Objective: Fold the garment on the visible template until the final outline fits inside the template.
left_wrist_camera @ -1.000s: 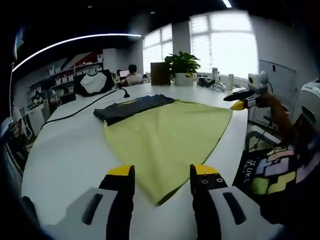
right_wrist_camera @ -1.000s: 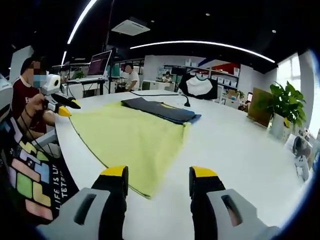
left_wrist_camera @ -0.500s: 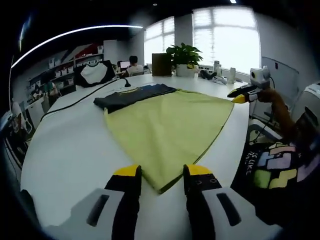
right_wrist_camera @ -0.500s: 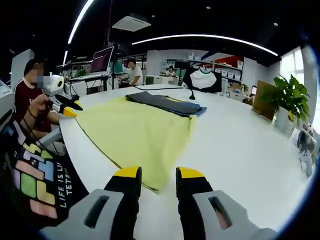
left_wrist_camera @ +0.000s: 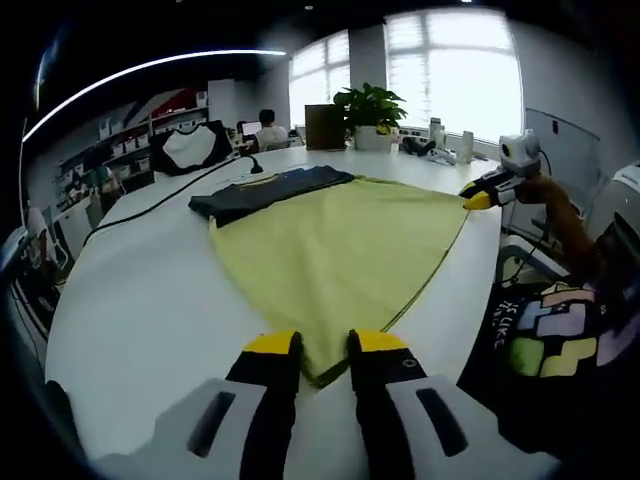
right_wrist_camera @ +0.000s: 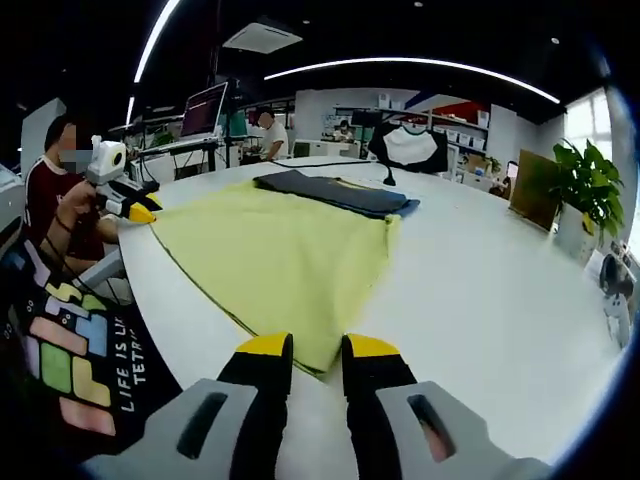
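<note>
My left tongs (left_wrist_camera: 323, 345) and right tongs (right_wrist_camera: 316, 348) have narrowed since a second ago, each now pinching a near corner of the yellow garment (left_wrist_camera: 335, 250), which lies spread on the white worktop (left_wrist_camera: 140, 290) against a dark folded garment (left_wrist_camera: 265, 190).

Free room: bare white table (left_wrist_camera: 140, 300) lay open beside the yellow garment (left_wrist_camera: 330, 260).
Obstacles: dark folded cloth (left_wrist_camera: 265, 192), black cable (left_wrist_camera: 150, 222), perhaps potted plant (left_wrist_camera: 368, 115) behind.

Large round white table (left_wrist_camera: 130, 300), yellow-green fabric garment (left_wrist_camera: 335, 255) spread flat on it, dark navy folded garment (left_wrist_camera: 265, 192) beyond, black cable (left_wrist_camera: 150, 222) trailing across
</note>
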Demonstrator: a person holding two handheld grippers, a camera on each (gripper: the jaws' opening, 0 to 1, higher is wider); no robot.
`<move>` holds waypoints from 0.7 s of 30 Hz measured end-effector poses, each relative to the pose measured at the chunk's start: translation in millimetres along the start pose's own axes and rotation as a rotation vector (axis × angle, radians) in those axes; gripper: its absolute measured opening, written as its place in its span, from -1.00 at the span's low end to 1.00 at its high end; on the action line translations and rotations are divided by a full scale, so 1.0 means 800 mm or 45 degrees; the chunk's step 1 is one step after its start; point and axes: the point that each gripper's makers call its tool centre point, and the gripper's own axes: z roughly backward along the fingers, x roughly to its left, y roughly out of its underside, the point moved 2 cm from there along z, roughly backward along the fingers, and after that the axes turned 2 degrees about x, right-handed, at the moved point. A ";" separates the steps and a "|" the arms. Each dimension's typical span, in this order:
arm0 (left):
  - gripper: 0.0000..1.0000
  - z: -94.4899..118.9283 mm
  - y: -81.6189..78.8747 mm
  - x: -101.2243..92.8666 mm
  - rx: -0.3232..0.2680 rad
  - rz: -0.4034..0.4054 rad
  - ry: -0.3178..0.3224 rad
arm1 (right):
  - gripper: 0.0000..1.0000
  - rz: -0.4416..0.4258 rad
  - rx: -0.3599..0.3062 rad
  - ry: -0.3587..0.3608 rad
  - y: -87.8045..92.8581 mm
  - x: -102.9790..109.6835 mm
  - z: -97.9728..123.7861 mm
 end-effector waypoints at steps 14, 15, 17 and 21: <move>-0.93 0.000 -0.003 0.002 -0.072 -0.008 0.007 | -0.99 -0.063 -0.048 0.057 -0.014 0.006 -0.003; -0.93 0.002 -0.007 0.003 -0.104 0.013 0.013 | -0.99 -0.071 -0.057 0.052 -0.016 0.006 -0.002; -0.93 0.006 -0.010 0.004 -0.117 0.005 0.014 | -0.99 -0.080 -0.055 0.056 -0.018 0.006 0.001; -0.94 0.013 -0.020 0.003 -0.148 -0.006 -0.008 | -1.00 -0.068 -0.060 0.060 -0.023 0.008 0.007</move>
